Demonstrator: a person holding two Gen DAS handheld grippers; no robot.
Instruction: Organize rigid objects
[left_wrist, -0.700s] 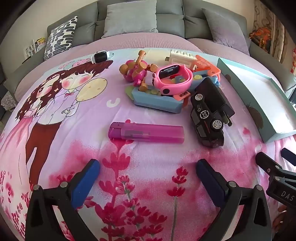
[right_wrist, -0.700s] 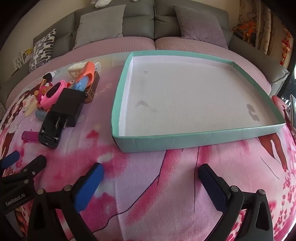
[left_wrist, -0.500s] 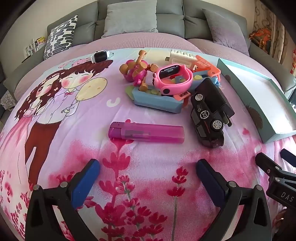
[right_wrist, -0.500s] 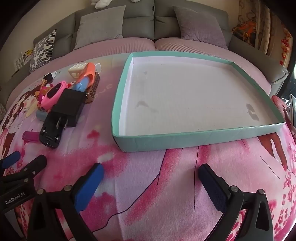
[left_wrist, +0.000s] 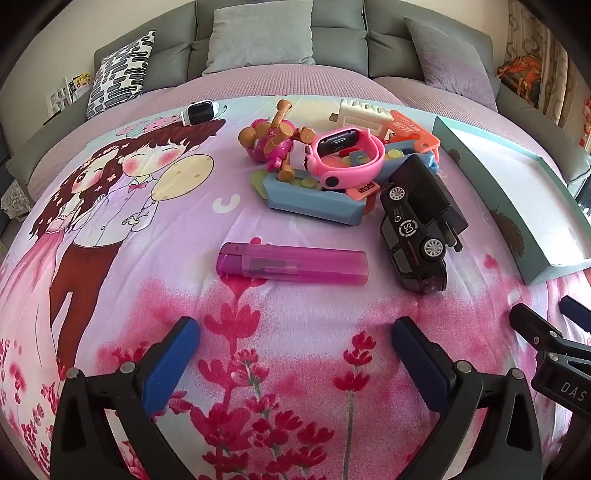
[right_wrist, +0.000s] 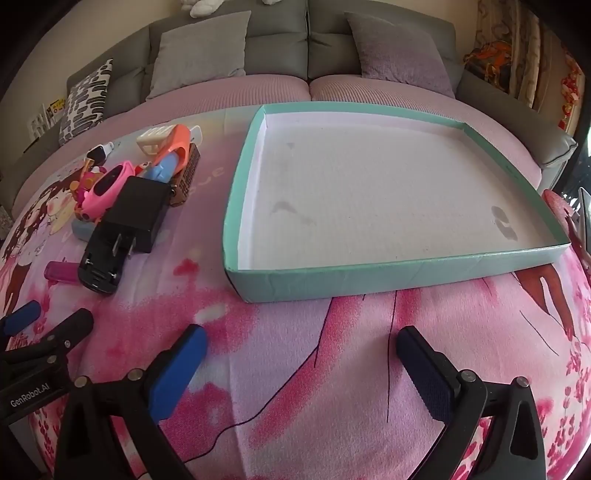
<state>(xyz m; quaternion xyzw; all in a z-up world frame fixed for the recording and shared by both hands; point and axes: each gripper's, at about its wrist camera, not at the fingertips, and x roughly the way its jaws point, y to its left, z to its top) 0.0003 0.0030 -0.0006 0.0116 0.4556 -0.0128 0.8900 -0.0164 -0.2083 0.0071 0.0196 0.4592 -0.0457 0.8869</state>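
We see the magenta lighter (left_wrist: 291, 265) lying flat on the printed bedspread (left_wrist: 147, 258), just ahead of our left gripper (left_wrist: 295, 354), jaws wide apart with nothing between them. Behind it sits one pile: one black toy car (left_wrist: 413, 243), one black charger (left_wrist: 424, 192), one pink watch (left_wrist: 347, 158). One teal tray (right_wrist: 388, 275) lies ahead of our right gripper (right_wrist: 301, 363), also spread and holding nothing.

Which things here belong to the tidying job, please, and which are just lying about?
Job: pink lighter, black toy car, black charger, pink watch, toy figure, blue tray, teal box.
Background: sofa cushions, patterned pillow.
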